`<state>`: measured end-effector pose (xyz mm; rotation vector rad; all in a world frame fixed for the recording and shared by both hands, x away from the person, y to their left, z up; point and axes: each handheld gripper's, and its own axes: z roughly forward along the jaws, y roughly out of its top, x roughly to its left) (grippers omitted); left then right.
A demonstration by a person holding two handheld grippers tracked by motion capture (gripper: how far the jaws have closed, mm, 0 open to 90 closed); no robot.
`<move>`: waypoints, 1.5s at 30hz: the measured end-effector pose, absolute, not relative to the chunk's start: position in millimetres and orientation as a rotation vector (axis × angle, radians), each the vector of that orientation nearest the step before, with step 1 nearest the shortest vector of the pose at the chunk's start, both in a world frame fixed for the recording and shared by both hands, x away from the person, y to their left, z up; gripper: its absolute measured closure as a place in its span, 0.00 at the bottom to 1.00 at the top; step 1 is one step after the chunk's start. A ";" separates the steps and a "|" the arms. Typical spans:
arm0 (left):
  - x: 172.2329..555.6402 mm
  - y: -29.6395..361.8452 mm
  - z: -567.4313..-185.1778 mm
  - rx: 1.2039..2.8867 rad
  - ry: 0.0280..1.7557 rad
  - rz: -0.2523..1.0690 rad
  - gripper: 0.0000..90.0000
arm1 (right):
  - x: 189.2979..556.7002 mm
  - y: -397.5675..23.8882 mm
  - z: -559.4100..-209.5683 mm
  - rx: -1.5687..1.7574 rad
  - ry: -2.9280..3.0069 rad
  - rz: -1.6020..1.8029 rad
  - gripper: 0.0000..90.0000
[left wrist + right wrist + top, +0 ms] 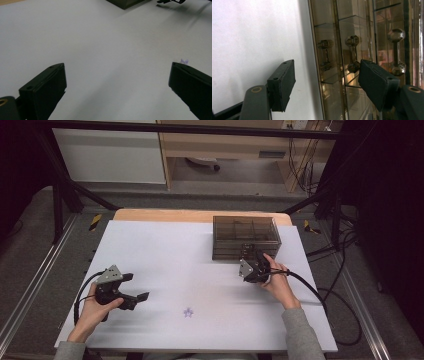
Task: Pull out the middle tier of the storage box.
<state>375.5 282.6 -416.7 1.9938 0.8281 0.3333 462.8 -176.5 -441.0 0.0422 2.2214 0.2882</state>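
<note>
near edge: person's sleeves and forearms come in at the bottom of the high view, one hand on each tool.
left gripper (137, 287): black two-jaw tool with a grey three-cornered plate, near-left on the white table sheet (165, 255). Jaws stand wide apart with nothing between them; in the left gripper view only bare sheet lies between the pads.
small lilac star-shaped piece (188, 312): lies flat on the sheet, near centre, just right of the left gripper's tips. Its top peeps over the right-hand jaw in the left gripper view (184, 60).
right gripper (248, 254): at the near front wall of the box, far right. Jaws partly open, gripping nothing; pads clear of the wall.
smoky-brown clear plastic drawer box (245, 236): far right on the sheet, long axis running left to right. Directly ahead of the right gripper, well apart from the left one.
dumbbell-shaped drawer knobs (352, 53): on the box front. One sits between the right gripper's jaws and just ahead of them, long axis running along the jaws, not across them.
judgement: right hand is much the nearer; closing on that knob looks like the coming move.
</note>
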 end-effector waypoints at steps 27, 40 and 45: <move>375.7 282.2 -417.4 1.994 0.828 0.331 0.01 | 463.4 -174.7 -443.2 -0.066 2.168 0.188 0.41; 375.8 282.3 -417.5 1.993 0.828 0.330 0.01 | 460.8 -176.4 -446.7 -0.072 2.100 0.194 0.52; 375.8 282.4 -417.5 1.993 0.829 0.331 0.01 | 459.5 -177.1 -449.5 -0.082 2.073 0.189 0.54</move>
